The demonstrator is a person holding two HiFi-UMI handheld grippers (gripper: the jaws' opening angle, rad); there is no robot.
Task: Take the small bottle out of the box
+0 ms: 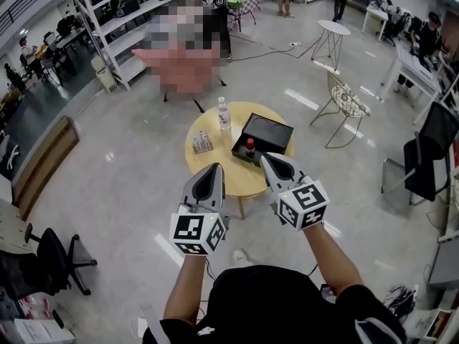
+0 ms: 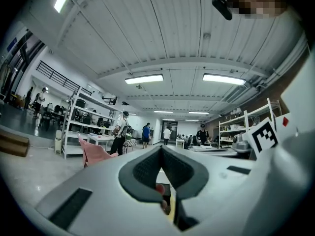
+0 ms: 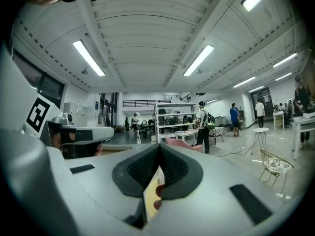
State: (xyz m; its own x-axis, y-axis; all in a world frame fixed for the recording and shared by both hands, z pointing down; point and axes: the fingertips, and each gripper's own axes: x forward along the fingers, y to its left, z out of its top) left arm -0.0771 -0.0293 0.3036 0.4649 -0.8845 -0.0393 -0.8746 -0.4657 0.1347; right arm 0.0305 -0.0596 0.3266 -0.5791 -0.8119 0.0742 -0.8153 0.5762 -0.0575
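Note:
A round yellow table (image 1: 215, 165) stands on the floor ahead of me. On it lies an open black box (image 1: 267, 135). The small dark bottle with a red cap (image 1: 249, 147) stands upright at the box's near left corner. Both grippers are held level in the air short of the table, empty. My left gripper (image 1: 214, 169) is shut, its tips over the table's near edge. My right gripper (image 1: 268, 159) is also shut and points at the box, just right of the bottle. In the left gripper view the red cap (image 2: 159, 188) shows below the closed gripper (image 2: 161, 149). The right gripper (image 3: 160, 147) shows yellow table (image 3: 149, 198) beneath it.
A clear water bottle (image 1: 224, 113) and a small printed packet (image 1: 202, 142) also sit on the table. A pink chair (image 1: 183, 59) stands beyond it, a wire chair (image 1: 348, 100) to the right, white shelving (image 1: 122, 20) at the back left. A black office chair (image 1: 51, 258) is near my left.

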